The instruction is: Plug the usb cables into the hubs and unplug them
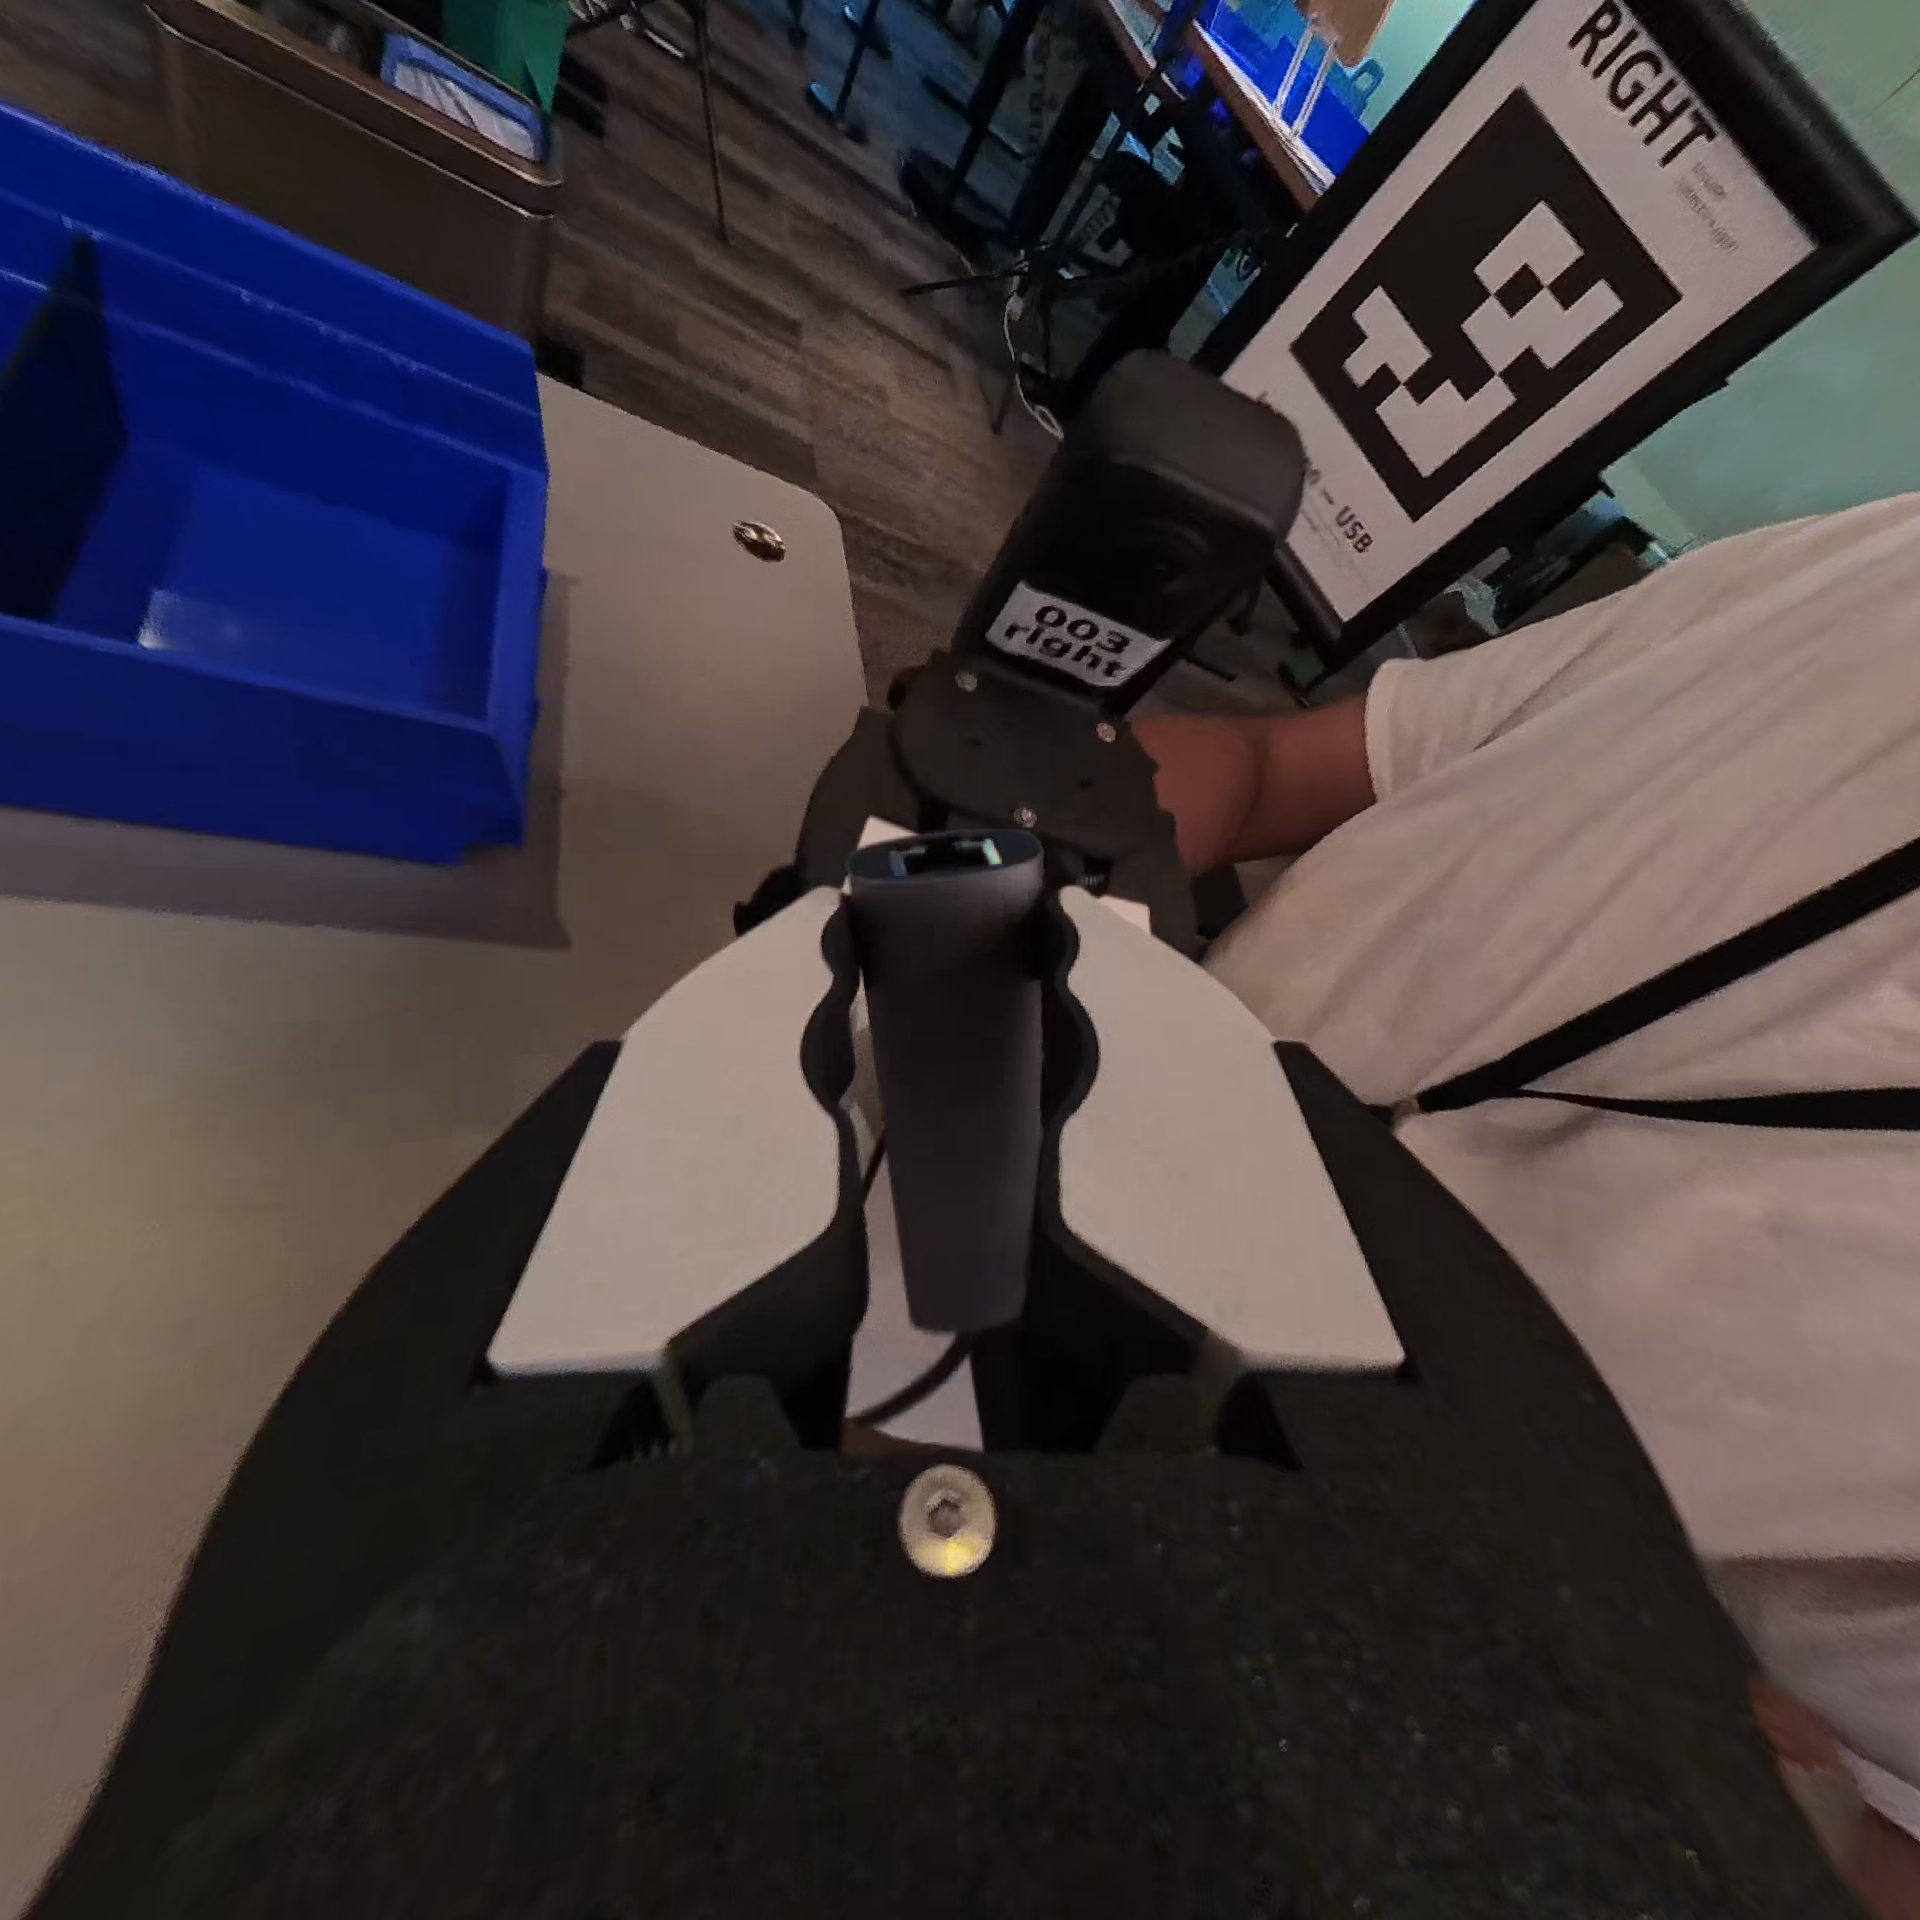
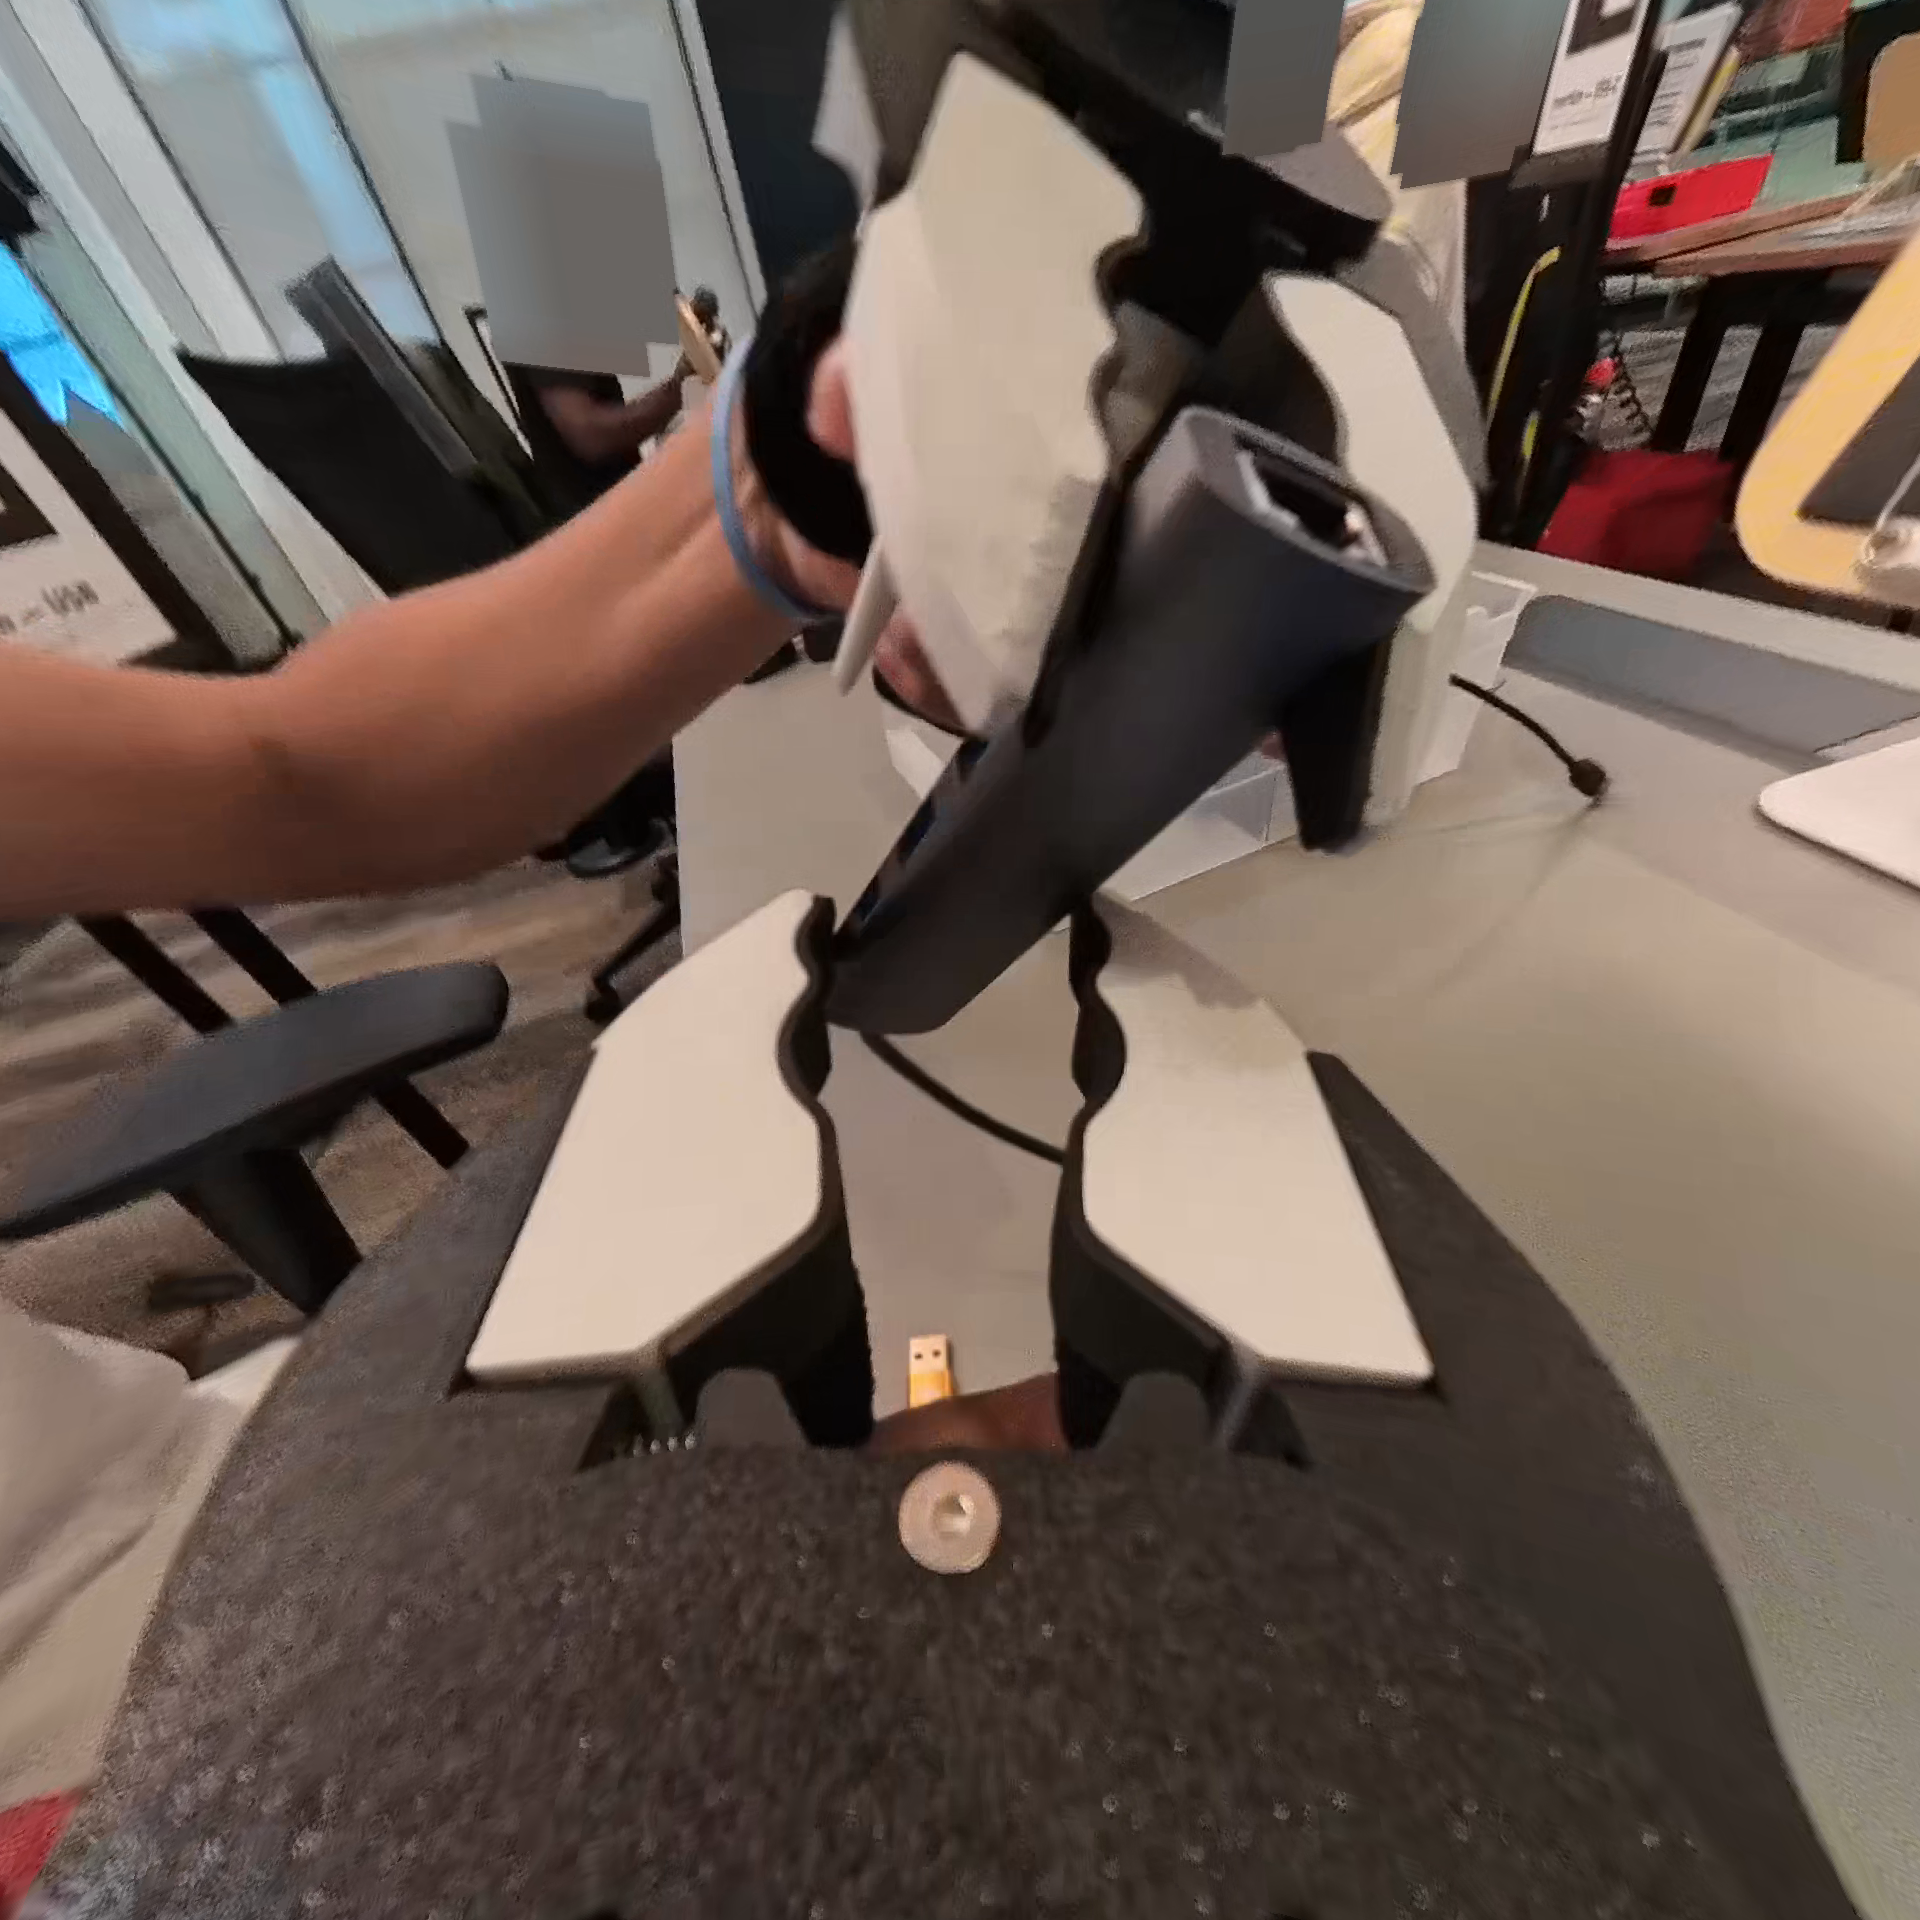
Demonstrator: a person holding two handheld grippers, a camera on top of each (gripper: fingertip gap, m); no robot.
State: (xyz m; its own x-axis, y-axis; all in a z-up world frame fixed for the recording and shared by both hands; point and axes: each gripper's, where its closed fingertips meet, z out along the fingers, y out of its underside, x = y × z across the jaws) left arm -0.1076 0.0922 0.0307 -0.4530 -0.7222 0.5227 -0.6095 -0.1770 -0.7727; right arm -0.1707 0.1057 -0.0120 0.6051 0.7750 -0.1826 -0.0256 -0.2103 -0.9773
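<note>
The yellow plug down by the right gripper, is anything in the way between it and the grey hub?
Nothing visible blocks it. The yellow plug lies on the table below the open right gripper, loose. The grey hub is held above by the left gripper. Only the hub's thin black cable crosses between them.

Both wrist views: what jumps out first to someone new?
The dark grey hub, clamped between the left tool's white fingers with its open port end pointing away from the camera. In the right wrist view the same hub slants down to the open right tool, its lower end at the fingertips, while a yellow USB plug lies on the table below. A blue bin sits at the left.
</note>
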